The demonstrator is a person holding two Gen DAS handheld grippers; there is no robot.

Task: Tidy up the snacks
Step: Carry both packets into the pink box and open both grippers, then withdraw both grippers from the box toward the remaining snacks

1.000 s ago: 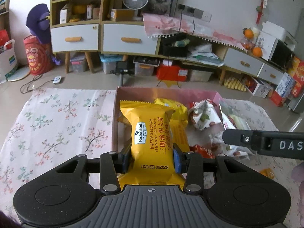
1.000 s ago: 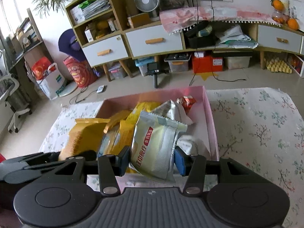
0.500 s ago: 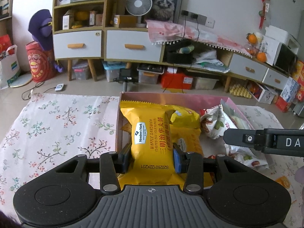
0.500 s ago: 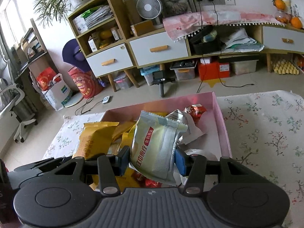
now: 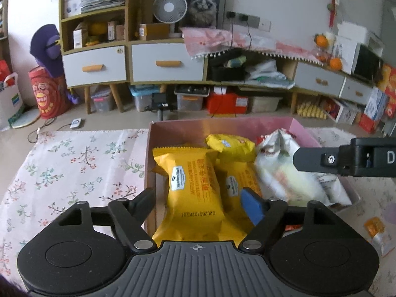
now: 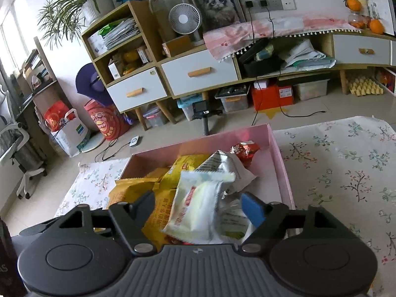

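Left gripper (image 5: 198, 201): jaws opening, set apart over the left half of the pink box (image 5: 222, 128). A yellow waffle-sandwich packet (image 5: 193, 188) lies between them, lengthwise, with a gap on each side; neither the black left finger nor the blue pad (image 5: 251, 206) of the right finger presses on it. The packet rests on other yellow packets in the box, with a second yellow packet (image 5: 237, 185) just to its right and a small rounded yellow packet (image 5: 231, 144) farther back.

Right gripper (image 6: 198, 205): jaws likewise opening, apart over the near middle of the same box. A pale cream packet (image 6: 195, 210) with a red label sits between the fingers, tilted and motion-blurred; its edges are clear of both pads. Whether it already rests on the pile beneath cannot be told. Behind it stands a crumpled silver-white wrapper (image 6: 227, 165), and beyond that a red foil packet (image 6: 245, 149) near the far right corner of the box.

In the left wrist view the right gripper enters from the right edge as a black bar above the pale wrappers.

The box stands on a desk covered by a floral cloth (image 5: 74, 163). A small orange packet (image 5: 377, 232) lies on the cloth outside the box, to its right.
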